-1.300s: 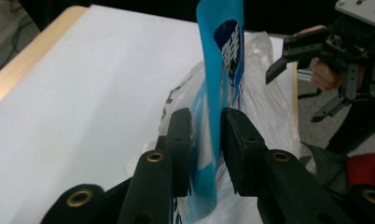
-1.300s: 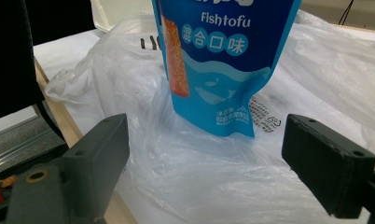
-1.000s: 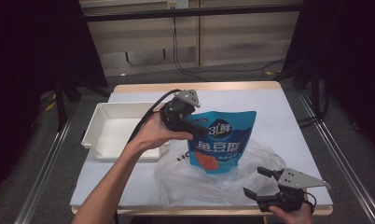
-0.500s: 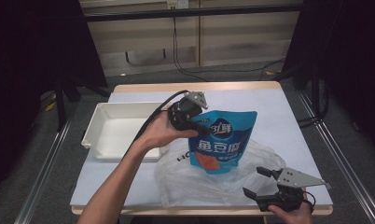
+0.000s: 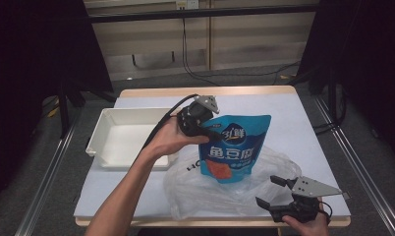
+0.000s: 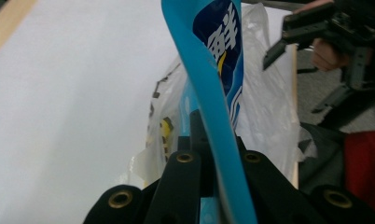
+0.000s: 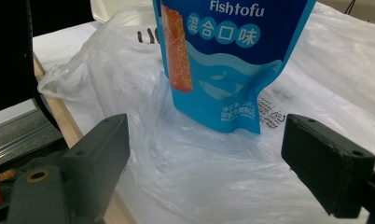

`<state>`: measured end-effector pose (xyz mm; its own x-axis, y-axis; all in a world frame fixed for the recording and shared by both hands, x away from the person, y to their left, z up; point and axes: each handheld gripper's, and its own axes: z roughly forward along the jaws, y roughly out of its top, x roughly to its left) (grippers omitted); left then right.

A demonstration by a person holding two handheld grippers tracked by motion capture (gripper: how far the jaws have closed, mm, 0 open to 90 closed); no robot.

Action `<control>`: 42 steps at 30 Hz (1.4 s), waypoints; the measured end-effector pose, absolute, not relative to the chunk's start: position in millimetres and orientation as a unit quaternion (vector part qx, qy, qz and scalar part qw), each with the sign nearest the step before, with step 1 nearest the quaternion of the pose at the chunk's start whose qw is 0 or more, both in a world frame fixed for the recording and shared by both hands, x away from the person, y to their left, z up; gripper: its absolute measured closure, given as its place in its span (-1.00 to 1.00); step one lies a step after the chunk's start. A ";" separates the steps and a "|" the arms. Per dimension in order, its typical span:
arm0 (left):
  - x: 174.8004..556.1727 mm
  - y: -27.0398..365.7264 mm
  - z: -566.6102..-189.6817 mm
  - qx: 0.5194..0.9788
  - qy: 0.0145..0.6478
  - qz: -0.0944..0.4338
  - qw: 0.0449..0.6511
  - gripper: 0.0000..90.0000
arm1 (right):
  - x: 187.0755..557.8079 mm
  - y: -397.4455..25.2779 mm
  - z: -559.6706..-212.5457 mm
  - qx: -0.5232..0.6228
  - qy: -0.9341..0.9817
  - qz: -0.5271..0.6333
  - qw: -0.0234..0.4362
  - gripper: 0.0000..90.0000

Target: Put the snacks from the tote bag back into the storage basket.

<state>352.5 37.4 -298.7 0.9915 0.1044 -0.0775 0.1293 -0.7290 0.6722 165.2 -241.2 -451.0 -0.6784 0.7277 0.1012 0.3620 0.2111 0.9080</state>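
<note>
Fish tofu pouch (image 5: 236, 147) hangs pinched in left tool (image 5: 204, 129).

The high view is taken from above the person's side of the tabletop (image 5: 294, 123), facing forward and down; the whole surface, the floor around it and the back wall are covered from some distance. The left gripper view is taken along the jaws of the left hand-held gripper (image 5: 198, 118), very close to the blue pouch (image 6: 213, 93), whose edge is seen end-on, with the right hand-held gripper (image 6: 325, 28) farther off. The right gripper view is taken low, from the near tabletop edge, between widely parted jaws, facing the pouch's printed front at short range. The pouch and the clear plastic bag (image 7: 213, 158) under it are shared by all three views.
</note>
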 end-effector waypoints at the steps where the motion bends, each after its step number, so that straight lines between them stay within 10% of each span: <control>1: 352.8 36.3 -298.0 0.931 0.057 -0.024 0.360 1.00 | 165.3 -241.7 -451.1 0.360 0.758 0.514 0.180 -0.66; 42: 339.3 50.6 -228.4 0.925 0.035 0.007 0.377 1.00 | 165.2 -246.6 -449.8 0.372 0.745 0.519 0.191 -0.66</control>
<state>339.3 50.6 -228.4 0.9974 0.0703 -0.0131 0.0594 -0.7128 0.6989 165.2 -246.6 -449.8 -0.6512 0.7521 0.1018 0.3559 0.1842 0.9162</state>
